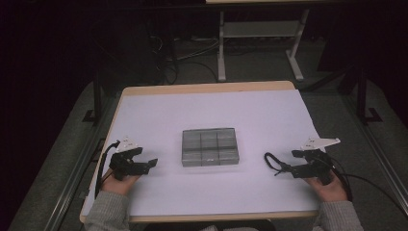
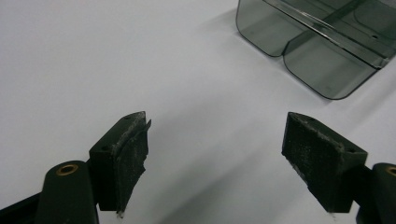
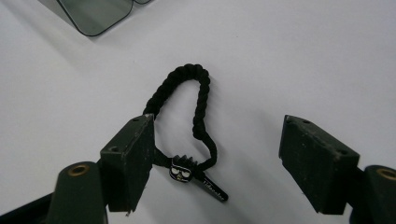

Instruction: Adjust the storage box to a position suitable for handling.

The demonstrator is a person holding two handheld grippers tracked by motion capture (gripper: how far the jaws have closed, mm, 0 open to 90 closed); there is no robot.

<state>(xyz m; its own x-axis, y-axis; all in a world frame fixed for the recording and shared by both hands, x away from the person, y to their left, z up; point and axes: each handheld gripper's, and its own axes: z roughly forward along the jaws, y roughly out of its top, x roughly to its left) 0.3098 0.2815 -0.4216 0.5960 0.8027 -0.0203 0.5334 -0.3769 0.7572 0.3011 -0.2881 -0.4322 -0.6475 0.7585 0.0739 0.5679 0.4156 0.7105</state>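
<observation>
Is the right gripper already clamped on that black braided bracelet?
No, the right gripper has its jaws spread wide, and the black braided bracelet lies loose on the white table between them.

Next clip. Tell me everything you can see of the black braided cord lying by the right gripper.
The black braided cord is a short loop of thick plaited strands, fabric by its look. Its two ends meet at a small black charm with a white cartoon face, and a narrow black tag with tiny unreadable writing sticks out past it. It lies flat and limp on the white table cover, between the open jaws of the right gripper. One strand runs right beside the jaw at the view's left; contact is unclear. It lies apart from the smoky clear compartment box.
</observation>
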